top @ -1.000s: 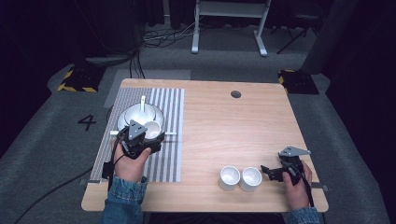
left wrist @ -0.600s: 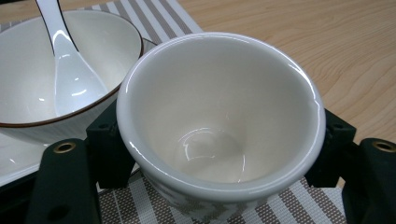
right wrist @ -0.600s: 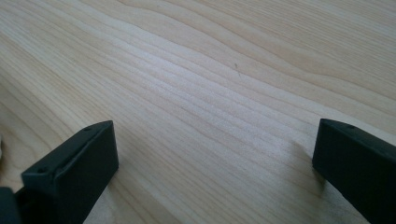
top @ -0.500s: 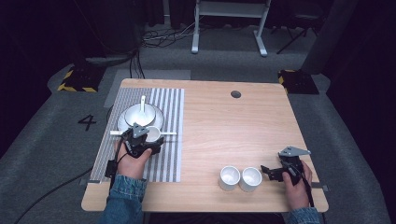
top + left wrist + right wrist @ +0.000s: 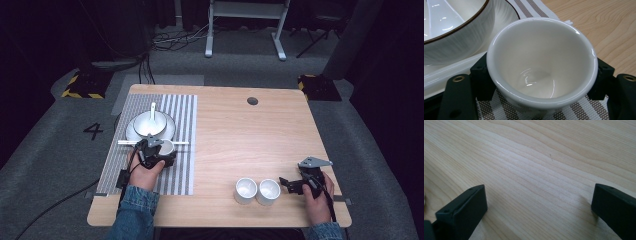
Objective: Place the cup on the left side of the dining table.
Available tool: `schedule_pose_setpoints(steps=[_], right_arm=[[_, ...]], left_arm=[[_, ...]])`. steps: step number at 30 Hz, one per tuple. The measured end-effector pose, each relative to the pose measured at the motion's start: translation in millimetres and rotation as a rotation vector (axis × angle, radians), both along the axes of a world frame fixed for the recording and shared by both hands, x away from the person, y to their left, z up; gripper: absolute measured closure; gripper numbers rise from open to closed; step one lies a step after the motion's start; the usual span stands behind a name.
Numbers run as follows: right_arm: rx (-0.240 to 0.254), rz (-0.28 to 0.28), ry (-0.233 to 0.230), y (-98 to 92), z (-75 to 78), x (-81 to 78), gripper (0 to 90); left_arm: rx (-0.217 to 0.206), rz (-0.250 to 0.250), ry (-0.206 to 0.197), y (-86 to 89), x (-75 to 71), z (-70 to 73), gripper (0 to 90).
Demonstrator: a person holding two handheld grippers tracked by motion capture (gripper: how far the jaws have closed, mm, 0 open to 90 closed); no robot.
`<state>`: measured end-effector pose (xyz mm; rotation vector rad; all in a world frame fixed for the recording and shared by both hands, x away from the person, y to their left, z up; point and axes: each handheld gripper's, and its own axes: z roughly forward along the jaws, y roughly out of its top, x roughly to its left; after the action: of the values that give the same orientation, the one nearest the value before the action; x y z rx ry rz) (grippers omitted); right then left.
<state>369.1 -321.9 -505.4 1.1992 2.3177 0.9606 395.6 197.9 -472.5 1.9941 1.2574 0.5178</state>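
The left gripper [image 5: 161, 156] clasps a cup [image 5: 541, 66] on the mat [image 5: 180, 165], just beside the bowl [image 5: 149, 124]; seemingly being set down. Next: let go cleanly. The right gripper [image 5: 292, 185] waits wide by two cups [image 5: 257, 191].

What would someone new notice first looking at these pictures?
The small white cup clamped between the left tongs on the striped mat, right beside the brown-rimmed bowl on its plate. Next, two matching white cups standing side by side near the table's front edge, just left of the open, empty right tongs.
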Motion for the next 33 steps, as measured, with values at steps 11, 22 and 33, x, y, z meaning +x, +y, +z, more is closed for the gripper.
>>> schedule_pose_setpoints(steps=[11, 22, 33], right_arm=[[0.000, 0.000, 0.000, 0.0, 0.0, 0.0, 0.3], [0.000, 0.000, 0.000, 0.0, 0.0, -0.1, 0.2], [0.000, 0.000, 0.000, 0.0, 0.0, -0.1, 0.3]], left_arm=[[0.020, -0.016, -0.007, -1.8, 0.7, -2.9, 26.2], [0.010, -0.029, 0.018, -1.6, -1.2, -5.5, 26.1], [0.008, 0.009, 0.044, -2.9, -4.6, -5.5, 25.2]])
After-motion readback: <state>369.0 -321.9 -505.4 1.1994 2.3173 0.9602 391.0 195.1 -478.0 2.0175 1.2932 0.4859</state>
